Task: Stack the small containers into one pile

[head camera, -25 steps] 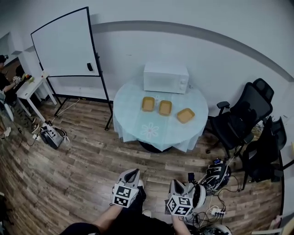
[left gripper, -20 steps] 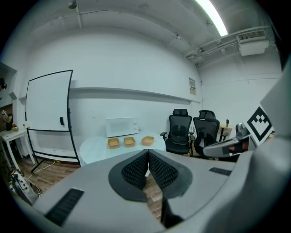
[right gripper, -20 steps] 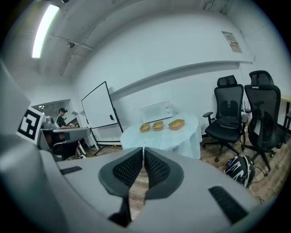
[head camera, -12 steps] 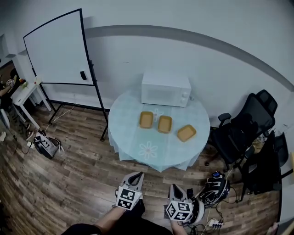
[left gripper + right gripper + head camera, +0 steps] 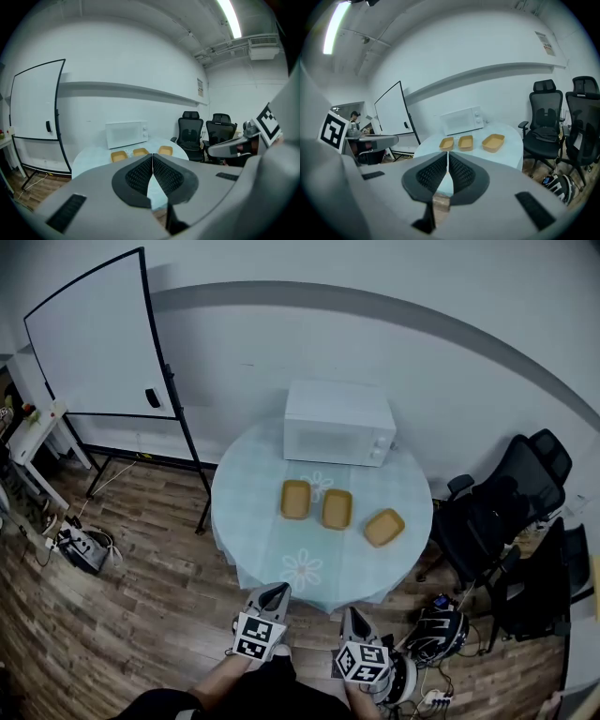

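Left gripper (image 5: 271, 593) and right gripper (image 5: 351, 616) are held clenched and empty, well short of the table.

In each gripper view the ribbed black pads are seen pressed together at the tips, with nothing caught between them. Three small tan rectangular containers are set apart in a loose row on a round table draped in a pale blue flowered cloth (image 5: 246, 538), in front of a white microwave oven (image 5: 337, 423): the left container (image 5: 296, 499), the middle container (image 5: 337, 509) and the right container (image 5: 384, 527), which is turned askew. None is stacked on another. What lies inside them cannot be made out. The table's base is hidden by the cloth, and its near edge is covered by the jaws in both gripper views. The person's forearms are cut off at the head view's lower edge.
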`<state>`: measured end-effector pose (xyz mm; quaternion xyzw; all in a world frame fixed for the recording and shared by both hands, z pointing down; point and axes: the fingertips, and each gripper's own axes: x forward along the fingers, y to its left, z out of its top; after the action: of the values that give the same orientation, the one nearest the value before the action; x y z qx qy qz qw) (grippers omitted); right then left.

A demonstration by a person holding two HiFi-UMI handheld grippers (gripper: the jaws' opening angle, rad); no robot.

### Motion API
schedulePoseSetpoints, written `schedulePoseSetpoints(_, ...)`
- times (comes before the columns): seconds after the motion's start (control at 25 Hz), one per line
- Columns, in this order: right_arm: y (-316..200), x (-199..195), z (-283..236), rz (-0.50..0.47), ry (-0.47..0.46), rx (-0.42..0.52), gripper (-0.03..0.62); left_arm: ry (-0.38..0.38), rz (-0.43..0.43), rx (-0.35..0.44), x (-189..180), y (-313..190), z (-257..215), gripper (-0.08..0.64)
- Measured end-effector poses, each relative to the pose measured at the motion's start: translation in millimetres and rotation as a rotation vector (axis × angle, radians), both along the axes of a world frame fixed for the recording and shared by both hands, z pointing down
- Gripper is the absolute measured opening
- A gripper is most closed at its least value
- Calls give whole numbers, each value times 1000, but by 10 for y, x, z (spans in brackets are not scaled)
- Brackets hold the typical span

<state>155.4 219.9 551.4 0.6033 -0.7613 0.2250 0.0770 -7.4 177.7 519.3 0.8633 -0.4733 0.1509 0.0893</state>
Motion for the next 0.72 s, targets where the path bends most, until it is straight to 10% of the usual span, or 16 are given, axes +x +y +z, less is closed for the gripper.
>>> schedulePoseSetpoints(0.72, -789, 163, 63, 102, 37, -34, 26, 14, 71, -38, -93, -810, 178, 14)
